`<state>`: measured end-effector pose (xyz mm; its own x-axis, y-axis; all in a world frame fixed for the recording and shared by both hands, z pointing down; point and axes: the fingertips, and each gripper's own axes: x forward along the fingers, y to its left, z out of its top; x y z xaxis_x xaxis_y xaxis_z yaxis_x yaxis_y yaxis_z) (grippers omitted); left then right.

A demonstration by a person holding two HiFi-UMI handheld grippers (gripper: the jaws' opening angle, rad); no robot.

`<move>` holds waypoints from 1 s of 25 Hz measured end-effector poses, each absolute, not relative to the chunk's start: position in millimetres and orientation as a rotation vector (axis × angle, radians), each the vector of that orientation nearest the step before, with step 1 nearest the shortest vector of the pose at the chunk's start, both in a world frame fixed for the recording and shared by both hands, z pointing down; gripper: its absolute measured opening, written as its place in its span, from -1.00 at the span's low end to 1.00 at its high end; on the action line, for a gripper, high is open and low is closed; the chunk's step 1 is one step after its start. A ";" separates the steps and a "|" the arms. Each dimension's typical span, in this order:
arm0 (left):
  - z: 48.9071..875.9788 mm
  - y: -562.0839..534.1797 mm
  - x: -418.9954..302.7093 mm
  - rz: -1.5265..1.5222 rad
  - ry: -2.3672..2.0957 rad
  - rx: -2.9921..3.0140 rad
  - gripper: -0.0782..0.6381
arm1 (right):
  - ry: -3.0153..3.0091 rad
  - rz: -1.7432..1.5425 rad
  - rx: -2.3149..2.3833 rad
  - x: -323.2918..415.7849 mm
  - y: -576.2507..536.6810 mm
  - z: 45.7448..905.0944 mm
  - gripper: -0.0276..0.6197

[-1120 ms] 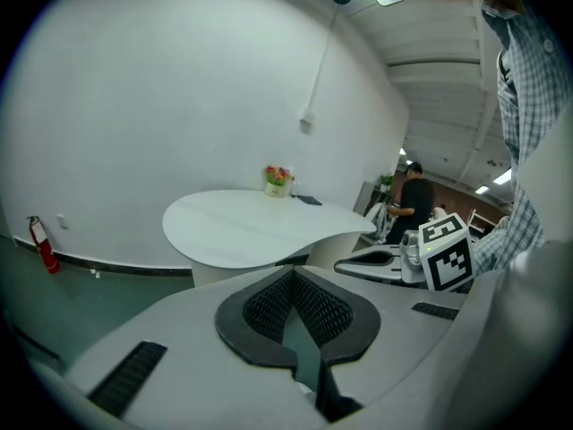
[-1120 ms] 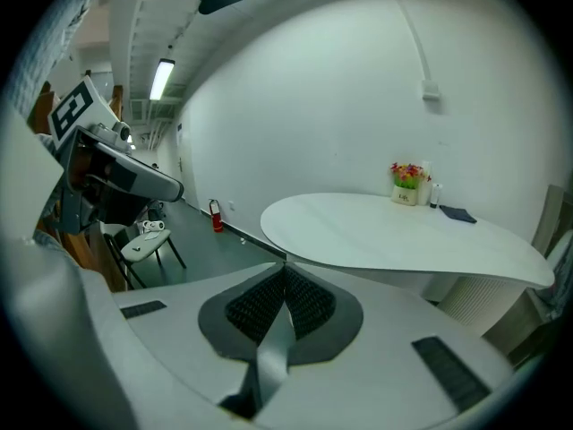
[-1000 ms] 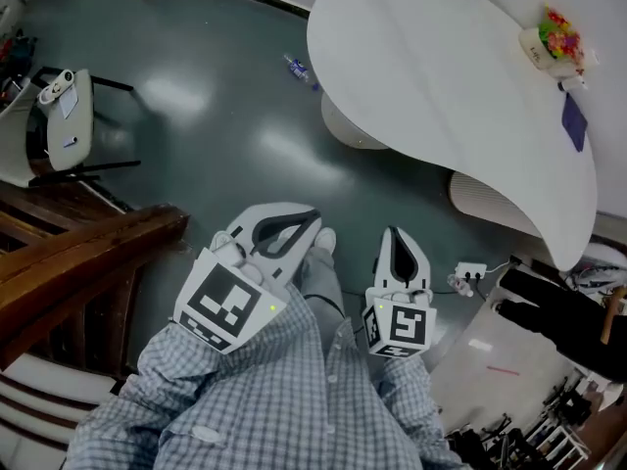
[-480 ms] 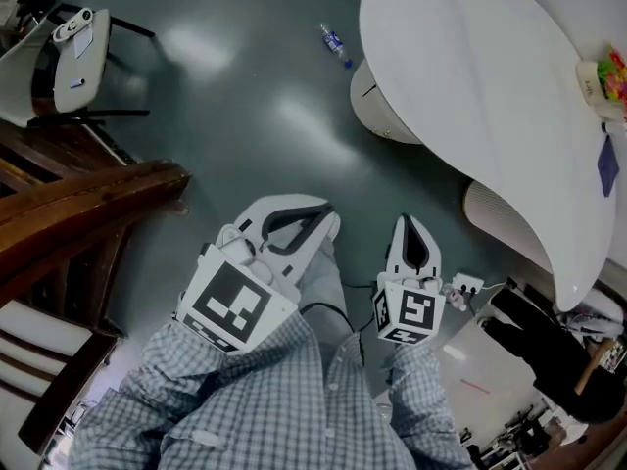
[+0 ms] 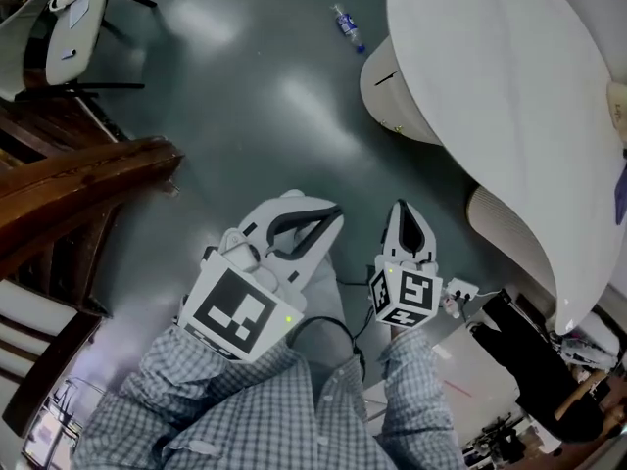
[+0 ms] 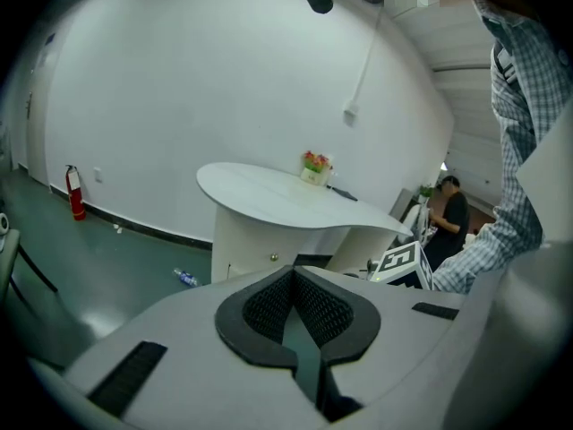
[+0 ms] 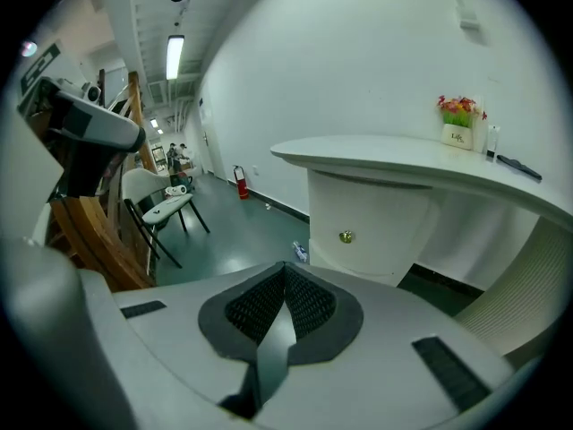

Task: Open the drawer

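The drawer front with a small brass knob (image 7: pixel 346 236) is set in the rounded white pedestal (image 7: pixel 376 231) under the curved white desk (image 5: pixel 509 86). In the left gripper view the same knob (image 6: pixel 274 258) shows far off, past the fingertips. My left gripper (image 5: pixel 331 215) and right gripper (image 5: pixel 401 209) hang side by side over the green floor, well short of the pedestal (image 5: pixel 392 96). The left gripper (image 6: pixel 294 274) and the right gripper (image 7: pixel 285 267) each have their pads meeting at the tips, with nothing between them.
A dark wooden railing (image 5: pixel 78 194) runs along the left, with a white chair (image 5: pixel 69 27) behind it. A plastic bottle (image 5: pixel 348 27) lies on the floor near the pedestal. A power strip (image 5: pixel 460 290) sits to the right. A person in black (image 6: pixel 445 213) stands beyond the desk.
Both grippers have sunk toward the floor and stay shut. In the head view the desk has slid to the upper right and the railing has come further in at the left.
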<state>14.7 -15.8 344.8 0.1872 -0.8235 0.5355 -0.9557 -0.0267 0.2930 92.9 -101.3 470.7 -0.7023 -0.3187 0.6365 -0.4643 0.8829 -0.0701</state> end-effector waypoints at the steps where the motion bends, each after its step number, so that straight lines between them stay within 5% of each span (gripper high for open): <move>1: 350.3 -15.2 13.3 0.282 -1.669 1.858 -0.77 | -2.405 0.298 0.556 90.5 -102.7 476.9 -0.89; 25: 431.7 3.4 0.8 0.256 -1.660 1.749 -0.77 | -2.240 0.237 0.532 62.8 -161.0 630.9 -0.89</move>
